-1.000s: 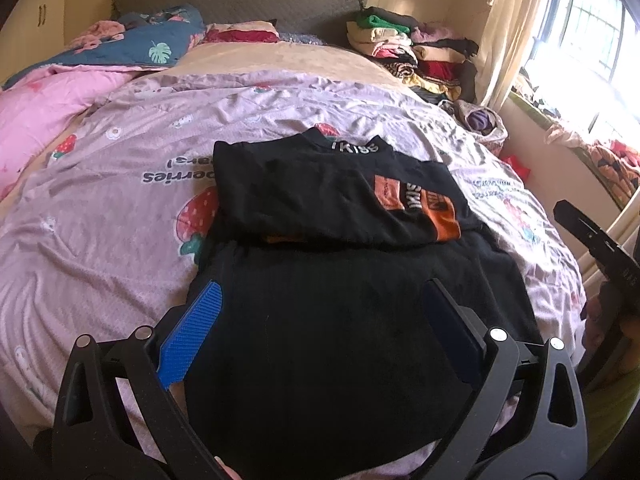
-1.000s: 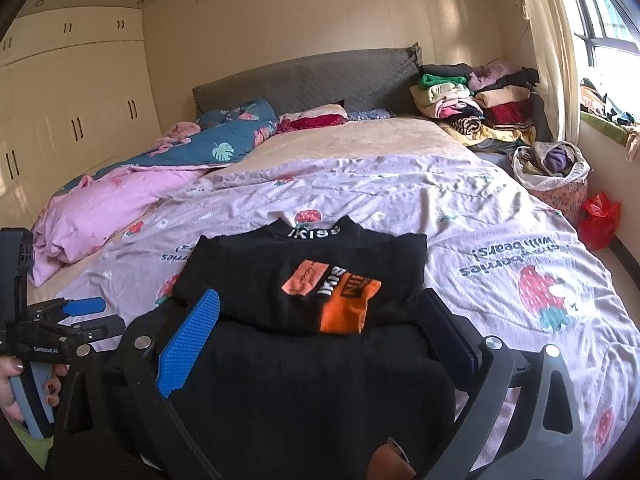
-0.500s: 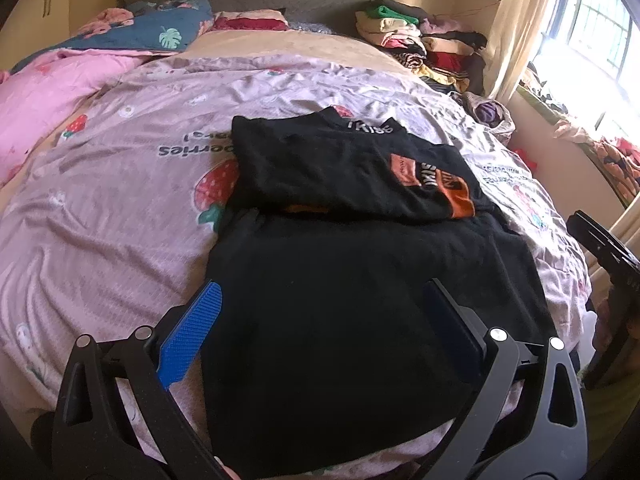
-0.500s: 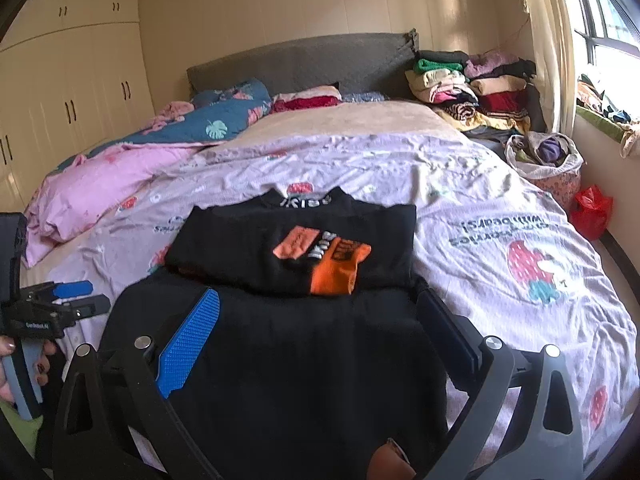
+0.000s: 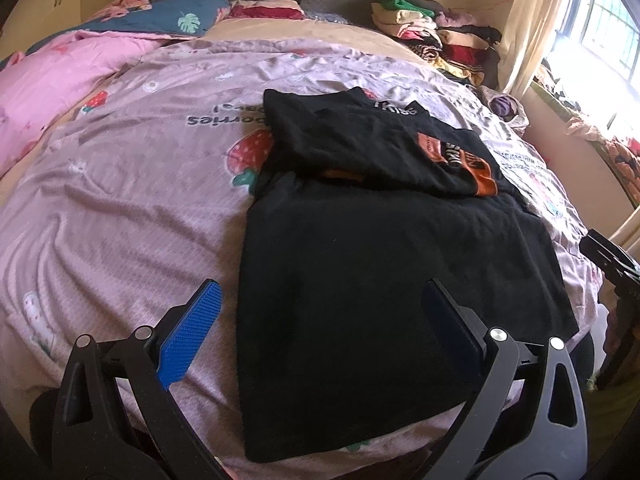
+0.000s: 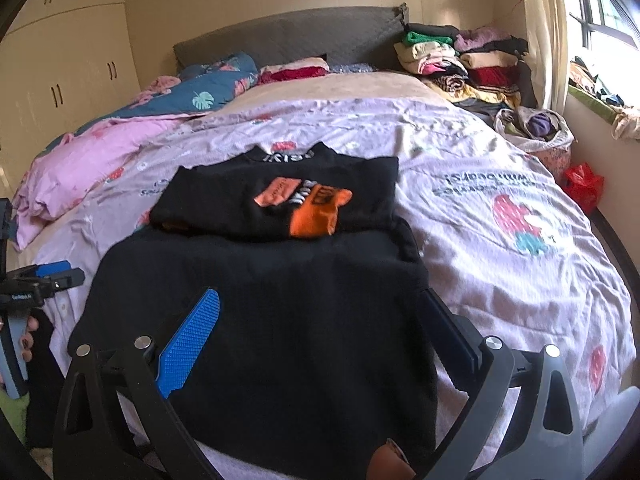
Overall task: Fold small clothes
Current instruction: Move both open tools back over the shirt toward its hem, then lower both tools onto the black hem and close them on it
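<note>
Two claws, left claw [image 5: 318,308] and right claw [image 6: 320,312], jaws wide apart, empty, hovering over black garment [image 5: 384,280] spread flat on bed's pink strawberry-print duvet [image 5: 132,200]. Beyond, folded black T-shirt [image 6: 280,196] overlapping its far edge. Farther, stacked clothes [image 6: 460,60] beside headboard [image 6: 288,36].

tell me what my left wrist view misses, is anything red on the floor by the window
Observer: Yes, a red plastic bag sits on the floor by the wall under the window.
Operator: any cupboards in the room
Observer: Cream wardrobe doors with dark handles fill the far wall left of the bed.
Operator: can you see who holds the left tool
Observer: Only fingers of a hand around its handle; the left tool hangs beside the flat black garment.
</note>
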Available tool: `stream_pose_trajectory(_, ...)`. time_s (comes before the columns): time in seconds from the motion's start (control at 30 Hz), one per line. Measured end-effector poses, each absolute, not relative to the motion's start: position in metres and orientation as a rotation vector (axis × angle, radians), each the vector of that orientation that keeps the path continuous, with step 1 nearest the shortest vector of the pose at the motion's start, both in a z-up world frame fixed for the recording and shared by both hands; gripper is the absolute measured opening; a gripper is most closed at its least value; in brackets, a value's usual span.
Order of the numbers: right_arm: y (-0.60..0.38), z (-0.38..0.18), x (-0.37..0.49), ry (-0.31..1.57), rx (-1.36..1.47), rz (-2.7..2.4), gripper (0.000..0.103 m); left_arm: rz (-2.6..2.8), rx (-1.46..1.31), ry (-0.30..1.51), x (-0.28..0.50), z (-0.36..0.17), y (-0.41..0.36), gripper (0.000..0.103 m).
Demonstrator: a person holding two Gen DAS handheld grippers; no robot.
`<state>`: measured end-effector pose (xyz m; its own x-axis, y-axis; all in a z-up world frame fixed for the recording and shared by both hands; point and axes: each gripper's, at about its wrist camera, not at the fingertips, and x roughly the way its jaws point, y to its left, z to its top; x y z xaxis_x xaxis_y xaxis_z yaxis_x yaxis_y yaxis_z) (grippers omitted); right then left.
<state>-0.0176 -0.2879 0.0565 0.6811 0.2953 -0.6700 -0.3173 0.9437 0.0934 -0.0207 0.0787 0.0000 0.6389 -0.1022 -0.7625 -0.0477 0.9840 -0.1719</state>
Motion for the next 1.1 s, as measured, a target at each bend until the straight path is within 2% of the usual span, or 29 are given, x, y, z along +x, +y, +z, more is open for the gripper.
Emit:
stream_pose_trajectory(0.47,-0.311,0.035,-0.036,0.814,-0.047,0.307,0.098,-0.051,-0.203,0.941,-0.044,-0.022,0.096,0.092)
stream_pose_trajectory(0.5,-0.312,0.033,-0.037,0.820,-0.047,0.306,0.098,-0.058,-0.210,0.946,-0.046,-0.024,0.097,0.090)
stream_pose_trajectory(0.57,-0.315,0.030,-0.039,0.831,-0.049,0.303,0.098,-0.074,-0.225,0.961,-0.048,-0.028,0.097,0.073)
stream_pose_trajectory(0.6,-0.315,0.029,-0.040,0.834,-0.050,0.303,0.098,-0.079,-0.232,0.969,-0.049,-0.030,0.097,0.069)
stream_pose_trajectory(0.67,-0.317,0.027,-0.041,0.842,-0.051,0.305,0.098,-0.091,-0.245,0.990,-0.051,-0.035,0.097,0.054)
stream_pose_trajectory(0.7,-0.318,0.025,-0.043,0.847,-0.052,0.308,0.098,-0.096,-0.252,1.000,-0.051,-0.038,0.097,0.052)
stream_pose_trajectory(1.03,-0.332,0.012,-0.054,0.905,-0.052,0.324,0.098,-0.091,-0.290,1.041,-0.064,-0.052,0.100,0.050)
stream_pose_trajectory(1.1,-0.334,0.009,-0.057,0.917,-0.051,0.331,0.098,-0.075,-0.275,1.041,-0.066,-0.051,0.101,0.053)
